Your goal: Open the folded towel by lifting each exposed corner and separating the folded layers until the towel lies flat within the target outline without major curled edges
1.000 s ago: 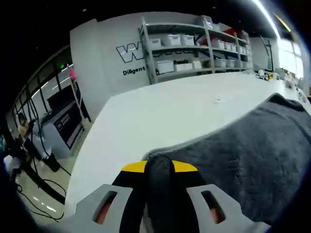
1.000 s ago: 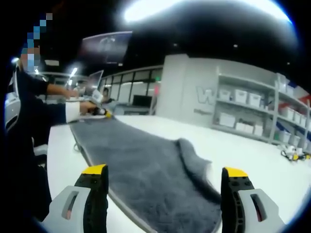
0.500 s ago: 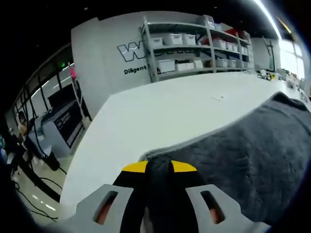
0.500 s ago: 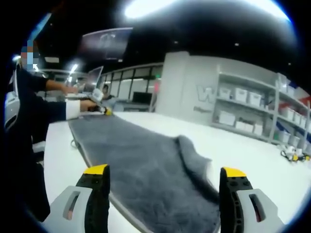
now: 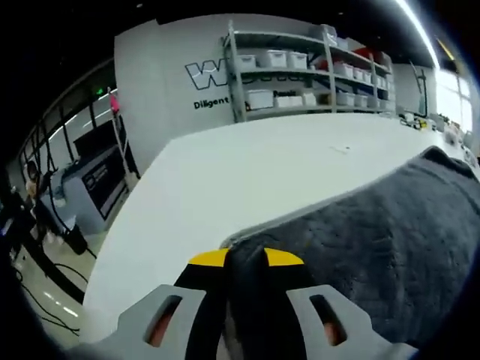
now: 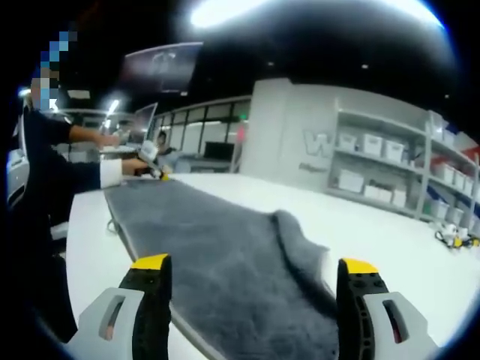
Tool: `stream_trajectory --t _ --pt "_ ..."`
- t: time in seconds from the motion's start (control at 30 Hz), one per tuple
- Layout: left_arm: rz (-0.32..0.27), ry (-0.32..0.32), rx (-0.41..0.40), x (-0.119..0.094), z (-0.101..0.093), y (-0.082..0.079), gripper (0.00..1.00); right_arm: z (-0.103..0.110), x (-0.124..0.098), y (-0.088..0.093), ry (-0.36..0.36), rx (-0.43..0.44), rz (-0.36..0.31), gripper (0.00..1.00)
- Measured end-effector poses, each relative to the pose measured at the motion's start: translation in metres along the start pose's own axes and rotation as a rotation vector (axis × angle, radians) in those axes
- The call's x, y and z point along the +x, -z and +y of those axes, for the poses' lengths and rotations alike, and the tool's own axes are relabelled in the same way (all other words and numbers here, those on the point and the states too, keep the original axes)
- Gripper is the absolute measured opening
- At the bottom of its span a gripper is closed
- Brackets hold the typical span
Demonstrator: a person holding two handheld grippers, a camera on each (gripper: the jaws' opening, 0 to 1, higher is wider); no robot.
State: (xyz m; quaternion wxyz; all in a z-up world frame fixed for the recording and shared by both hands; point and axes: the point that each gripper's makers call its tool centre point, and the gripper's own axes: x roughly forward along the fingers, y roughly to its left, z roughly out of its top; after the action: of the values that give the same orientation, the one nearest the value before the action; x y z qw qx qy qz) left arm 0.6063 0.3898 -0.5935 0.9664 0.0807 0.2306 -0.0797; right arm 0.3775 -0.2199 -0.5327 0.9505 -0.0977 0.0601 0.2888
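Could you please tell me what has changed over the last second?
Nothing much: the left gripper stays shut on the grey towel corner, with only a slight camera shift. The right gripper stays open above the towel, whose raised fold is unchanged.

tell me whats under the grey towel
The towel lies on a white table. A raised fold covers a lower layer. The left gripper clamps a corner. No outline shows; the cloth hides anything beneath.
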Motion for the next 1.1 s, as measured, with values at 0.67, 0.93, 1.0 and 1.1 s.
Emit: stream_trajectory --t 0.67,0.93,1.0,1.1 --pt "-0.016 0.063 -0.101 -0.004 -0.004 -0.002 0.20 -0.012 0.010 -0.002 -0.017 0.034 0.020 0.83" --pt "-0.087 0.090 -0.097 -0.031 -0.020 -0.025 0.23 -0.024 0.014 -0.002 -0.007 0.036 0.036 0.74" --pt "-0.099 0.093 -0.091 -0.037 -0.022 -0.029 0.24 -0.027 0.015 -0.002 -0.004 0.038 0.038 0.71" --pt "-0.126 0.102 -0.083 -0.048 -0.027 -0.037 0.26 -0.032 0.019 -0.004 -0.002 0.040 0.042 0.66"
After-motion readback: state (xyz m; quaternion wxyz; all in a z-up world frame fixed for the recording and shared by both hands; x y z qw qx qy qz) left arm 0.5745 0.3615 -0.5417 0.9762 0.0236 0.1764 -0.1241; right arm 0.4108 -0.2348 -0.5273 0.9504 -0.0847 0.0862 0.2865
